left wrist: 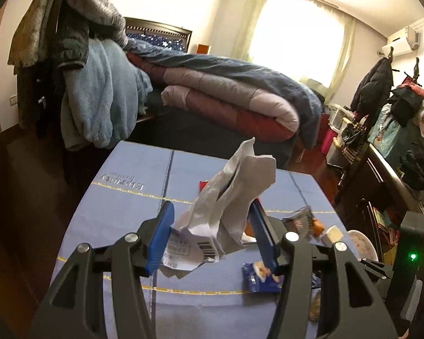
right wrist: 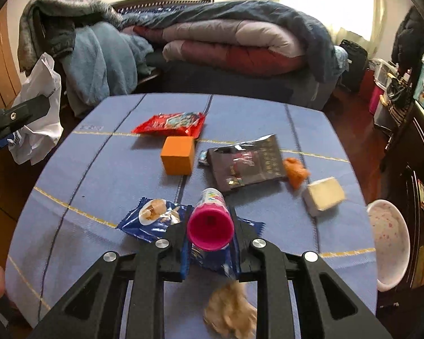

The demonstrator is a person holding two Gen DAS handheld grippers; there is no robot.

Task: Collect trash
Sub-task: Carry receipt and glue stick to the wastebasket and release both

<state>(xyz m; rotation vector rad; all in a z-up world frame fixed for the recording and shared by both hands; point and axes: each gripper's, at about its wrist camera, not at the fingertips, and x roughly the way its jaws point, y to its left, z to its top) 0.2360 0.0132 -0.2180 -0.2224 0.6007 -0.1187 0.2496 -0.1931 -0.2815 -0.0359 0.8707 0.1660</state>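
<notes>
In the left wrist view my left gripper (left wrist: 212, 207) is shut on a crumpled white plastic bag (left wrist: 234, 186) with a barcode label, held above the blue tablecloth (left wrist: 121, 212). The same bag (right wrist: 39, 107) shows at the left edge of the right wrist view, beside the table. My right gripper (right wrist: 211, 212) is shut on a small pink bottle (right wrist: 210, 226), its pink end facing the camera, lifted just above a blue snack packet (right wrist: 152, 217). A red snack packet (right wrist: 169, 124), a dark packet (right wrist: 246, 163) and an orange crumpled wrapper (right wrist: 295, 171) lie further back.
An orange box (right wrist: 178, 155) and a cream block (right wrist: 323, 196) stand on the cloth. Brown crumpled paper (right wrist: 229, 310) lies near the front edge. A white speckled bowl (right wrist: 387, 240) sits at the right edge. A bed with folded quilts (right wrist: 234, 42) stands behind the table.
</notes>
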